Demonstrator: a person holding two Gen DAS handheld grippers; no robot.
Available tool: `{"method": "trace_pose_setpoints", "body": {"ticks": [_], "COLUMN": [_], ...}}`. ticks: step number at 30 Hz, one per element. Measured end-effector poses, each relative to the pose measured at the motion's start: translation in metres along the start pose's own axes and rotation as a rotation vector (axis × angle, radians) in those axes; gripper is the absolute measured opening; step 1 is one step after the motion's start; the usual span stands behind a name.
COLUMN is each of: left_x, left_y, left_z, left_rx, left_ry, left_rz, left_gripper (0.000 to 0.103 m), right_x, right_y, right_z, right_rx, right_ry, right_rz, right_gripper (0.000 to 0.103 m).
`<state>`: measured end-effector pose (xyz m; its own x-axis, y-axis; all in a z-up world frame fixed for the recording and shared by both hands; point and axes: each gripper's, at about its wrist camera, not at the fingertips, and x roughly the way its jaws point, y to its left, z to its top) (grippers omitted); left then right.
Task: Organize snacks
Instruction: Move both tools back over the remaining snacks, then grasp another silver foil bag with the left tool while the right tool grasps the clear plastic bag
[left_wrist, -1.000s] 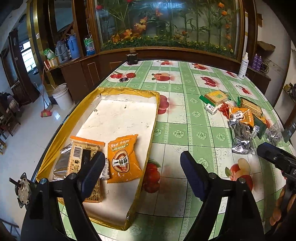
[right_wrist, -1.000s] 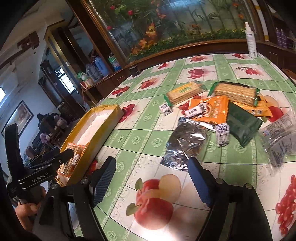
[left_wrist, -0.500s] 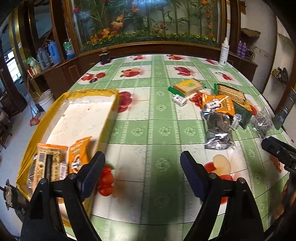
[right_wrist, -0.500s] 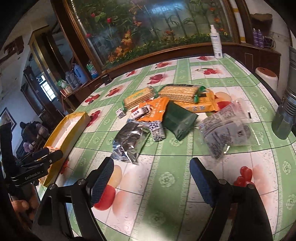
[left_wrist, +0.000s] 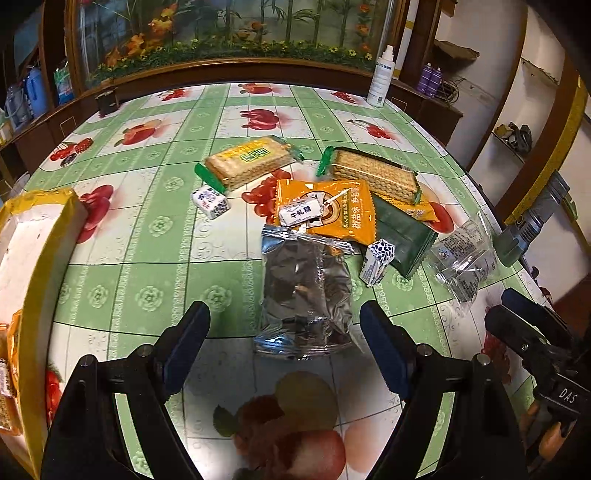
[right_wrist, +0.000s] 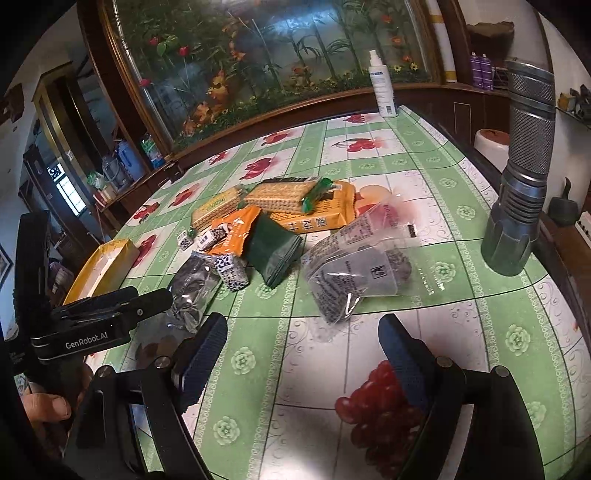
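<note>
A pile of snacks lies on the table: a silver foil pack (left_wrist: 304, 291), an orange pack (left_wrist: 332, 210), two biscuit packs (left_wrist: 251, 160), a dark green pack (left_wrist: 400, 230), a clear bag (left_wrist: 461, 254) and small wrapped candies (left_wrist: 210, 199). My left gripper (left_wrist: 284, 332) is open and empty, with the silver pack between and just beyond its fingertips. My right gripper (right_wrist: 303, 350) is open and empty, just short of the clear bag (right_wrist: 354, 273). The yellow tray (left_wrist: 48, 236) with snacks in it is at the left edge.
A metal flashlight (right_wrist: 521, 177) stands near the table's right edge. A white spray bottle (right_wrist: 382, 85) stands at the far edge. The left gripper's body (right_wrist: 103, 325) shows at the left of the right wrist view.
My left gripper has swung right from over the tray to the snack pile. My right gripper has also turned right, from the silver pack toward the clear bag.
</note>
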<state>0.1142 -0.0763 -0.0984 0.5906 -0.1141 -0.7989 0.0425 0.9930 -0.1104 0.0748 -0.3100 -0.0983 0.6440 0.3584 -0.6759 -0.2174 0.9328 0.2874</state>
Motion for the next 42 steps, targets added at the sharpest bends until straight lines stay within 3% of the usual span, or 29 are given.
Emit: {"method": "trace_pose_setpoints", "body": {"ticks": [11, 15, 19, 23, 25, 29, 34, 42], "left_x": [0.031, 0.035, 0.042, 0.042, 0.04, 0.036, 0.028, 0.004], "left_y": [-0.009, -0.012, -0.016, -0.012, -0.009, -0.008, 0.0, 0.022], "left_z": [0.006, 0.008, 0.011, 0.012, 0.012, 0.011, 0.005, -0.01], "left_rx": [0.028, 0.056, 0.097, 0.093, 0.083, 0.104, 0.082, 0.048], "left_ry": [0.039, 0.035, 0.04, 0.035, 0.026, -0.001, -0.008, -0.026], "left_rz": [-0.005, 0.02, 0.072, 0.05, 0.032, 0.037, -0.007, 0.012], "left_gripper": [0.083, 0.083, 0.087, 0.087, 0.087, 0.059, 0.059, 0.059], "right_x": [0.017, 0.039, 0.073, 0.083, 0.082, 0.075, 0.067, 0.039], "right_y": [-0.014, -0.005, 0.0, 0.0, 0.002, 0.001, 0.001, 0.009], "right_z": [0.028, 0.038, 0.041, 0.04, 0.039, 0.037, 0.035, 0.024], "right_rx": [-0.028, -0.111, -0.193, -0.198, -0.208, -0.204, -0.178, -0.118], "right_ry": [0.009, 0.058, 0.168, 0.188, 0.178, 0.149, 0.132, 0.083], "right_rz": [-0.104, -0.167, -0.24, -0.226, -0.219, -0.179, -0.136, -0.023], "right_gripper": [0.089, 0.095, 0.101, 0.103, 0.096, 0.086, 0.081, 0.08]}}
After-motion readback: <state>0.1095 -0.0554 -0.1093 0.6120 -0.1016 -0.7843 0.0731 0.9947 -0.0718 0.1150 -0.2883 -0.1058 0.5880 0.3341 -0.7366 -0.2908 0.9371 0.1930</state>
